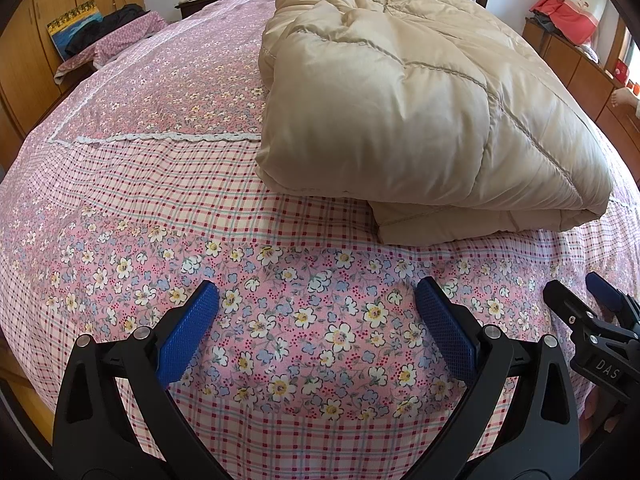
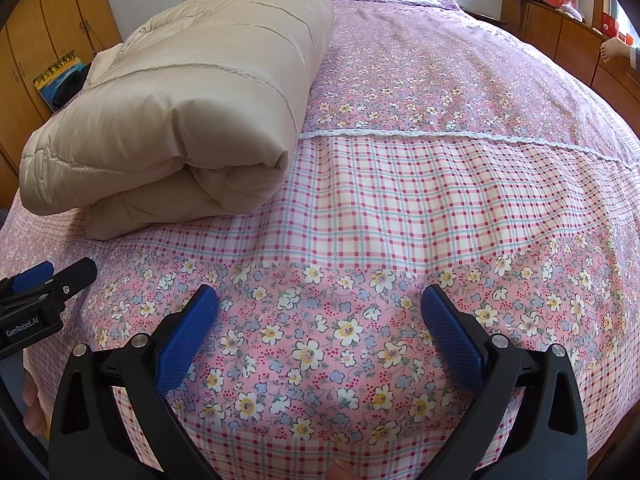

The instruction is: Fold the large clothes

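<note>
On the bed, left wrist view: left gripper (image 1: 316,300) low over the floral bedspread (image 1: 160,216), blue fingers (image 1: 188,332) spread wide, empty; folded beige quilt (image 1: 420,100) ahead and rightward, well clear of the tips; right gripper (image 1: 588,304) at the right edge. From the right wrist: right gripper (image 2: 320,306) likewise wide apart, holding nothing; quilt (image 2: 192,100) up-left, apart from the fingers (image 2: 452,340).

Bedspread (image 2: 400,184) bare ahead of right gripper; folded beige quilt (image 1: 400,92) bulks ahead-right of left gripper.
</note>
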